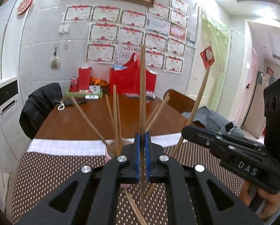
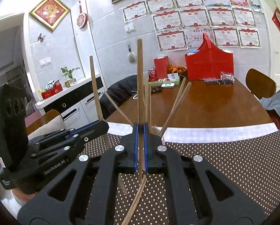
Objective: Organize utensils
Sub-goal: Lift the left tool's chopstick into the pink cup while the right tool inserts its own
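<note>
In the left wrist view my left gripper (image 1: 142, 136) is shut on one wooden chopstick (image 1: 142, 86) that stands upright. Just behind it a pink cup (image 1: 109, 152) holds several chopsticks fanned outward. My right gripper (image 1: 185, 131) comes in from the right, shut on a second, tilted chopstick (image 1: 198, 101). In the right wrist view the right gripper (image 2: 140, 127) clamps its upright chopstick (image 2: 139, 78), and the left gripper (image 2: 104, 125) holds its own chopstick (image 2: 95, 86) at the left. Loose chopsticks (image 2: 138, 195) lie on the dotted mat (image 2: 224, 161) below the jaws; the cup is mostly hidden.
The brown dotted mat (image 1: 52, 168) covers the near end of a wooden table (image 1: 87, 120). At the far end stand a red bag (image 1: 132, 80), a cola can (image 1: 74, 84) and a green tray (image 1: 83, 93). A dark jacket (image 1: 40, 106) hangs on a chair at left.
</note>
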The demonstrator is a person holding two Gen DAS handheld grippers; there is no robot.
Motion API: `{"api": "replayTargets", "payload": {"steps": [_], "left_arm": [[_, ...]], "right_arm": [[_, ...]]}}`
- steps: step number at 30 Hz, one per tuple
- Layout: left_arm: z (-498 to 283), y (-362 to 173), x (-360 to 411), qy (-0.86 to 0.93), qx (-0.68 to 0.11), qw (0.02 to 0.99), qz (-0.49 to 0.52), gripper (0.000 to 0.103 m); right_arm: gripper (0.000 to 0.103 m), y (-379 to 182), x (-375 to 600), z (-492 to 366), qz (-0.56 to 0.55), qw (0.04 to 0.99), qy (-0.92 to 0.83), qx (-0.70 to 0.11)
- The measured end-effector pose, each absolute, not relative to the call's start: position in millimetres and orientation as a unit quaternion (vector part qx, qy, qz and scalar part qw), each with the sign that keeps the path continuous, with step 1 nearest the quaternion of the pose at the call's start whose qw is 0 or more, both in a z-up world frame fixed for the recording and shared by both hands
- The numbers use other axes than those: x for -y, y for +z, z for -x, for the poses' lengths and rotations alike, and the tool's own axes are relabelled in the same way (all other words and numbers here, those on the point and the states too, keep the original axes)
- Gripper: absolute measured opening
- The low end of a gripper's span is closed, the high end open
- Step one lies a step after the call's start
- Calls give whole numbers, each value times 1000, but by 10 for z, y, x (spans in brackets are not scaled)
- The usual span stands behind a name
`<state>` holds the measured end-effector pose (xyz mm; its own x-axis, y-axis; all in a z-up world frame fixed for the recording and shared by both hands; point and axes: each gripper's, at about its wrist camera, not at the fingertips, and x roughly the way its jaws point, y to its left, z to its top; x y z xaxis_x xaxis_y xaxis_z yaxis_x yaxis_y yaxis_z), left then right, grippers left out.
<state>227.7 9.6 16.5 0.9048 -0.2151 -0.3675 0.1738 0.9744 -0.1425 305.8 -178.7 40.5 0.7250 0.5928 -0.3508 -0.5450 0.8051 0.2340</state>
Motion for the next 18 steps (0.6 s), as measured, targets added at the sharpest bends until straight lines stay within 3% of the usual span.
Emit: {"api": "replayTargets", "payload": {"steps": [18], "left_arm": [[-2726,422,-297,-57,-99,989,96,6]], "right_arm": [[5,495,1746,-3398,-85,929,307,-187]]}}
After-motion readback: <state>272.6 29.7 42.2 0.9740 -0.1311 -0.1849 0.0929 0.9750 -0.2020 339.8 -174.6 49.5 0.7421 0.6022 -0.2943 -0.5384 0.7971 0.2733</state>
